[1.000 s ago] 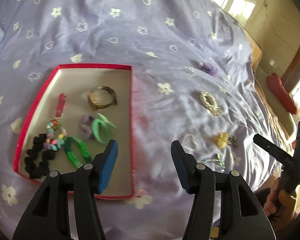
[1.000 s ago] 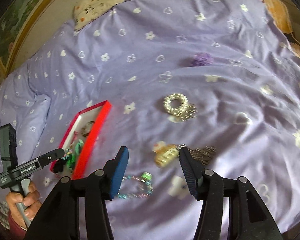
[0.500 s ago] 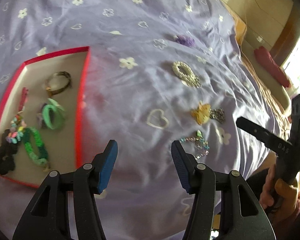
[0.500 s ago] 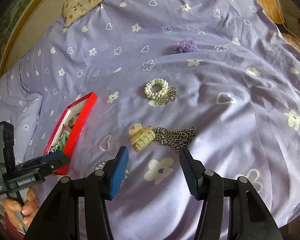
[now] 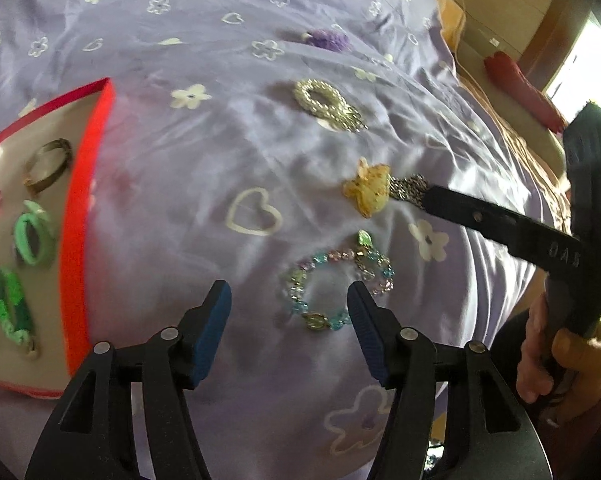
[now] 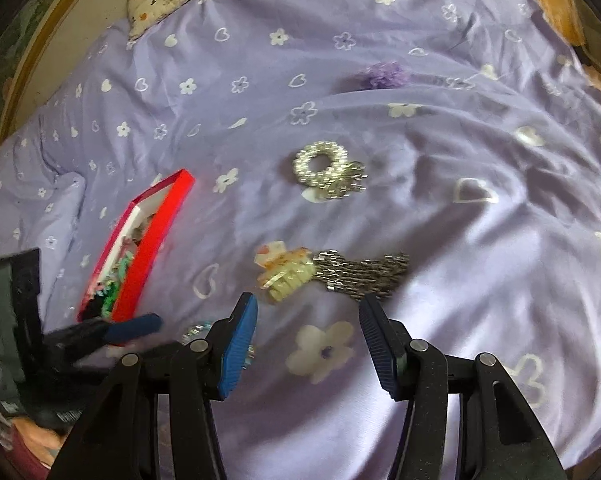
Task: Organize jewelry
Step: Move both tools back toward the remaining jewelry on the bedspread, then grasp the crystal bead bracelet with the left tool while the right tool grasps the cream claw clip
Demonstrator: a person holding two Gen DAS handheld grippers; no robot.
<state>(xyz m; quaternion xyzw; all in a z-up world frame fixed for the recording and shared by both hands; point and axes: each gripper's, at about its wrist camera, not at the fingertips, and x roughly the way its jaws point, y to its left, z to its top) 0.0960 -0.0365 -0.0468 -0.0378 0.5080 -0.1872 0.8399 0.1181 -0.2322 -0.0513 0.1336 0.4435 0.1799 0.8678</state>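
Now the left gripper (image 5: pixel 288 306) has moved from the red box (image 5: pixel 74 264) over to the bead bracelet (image 5: pixel 334 286); its jaws have just been opening wider, empty. Meanwhile the right gripper (image 6: pixel 308 330) stays half open, empty, near the yellow hair clip (image 6: pixel 286 270).

Both grippers, left gripper (image 5: pixel 288 312) & right gripper (image 6: pixel 308 328): black plastic arms w/ silver pivot screws, ribbed blue pads (image 5: pixel 210 332); right one's black arm has pale lettering, hand (image 5: pixel 560 364) on grip, dark red sleeve (image 5: pixel 588 420).
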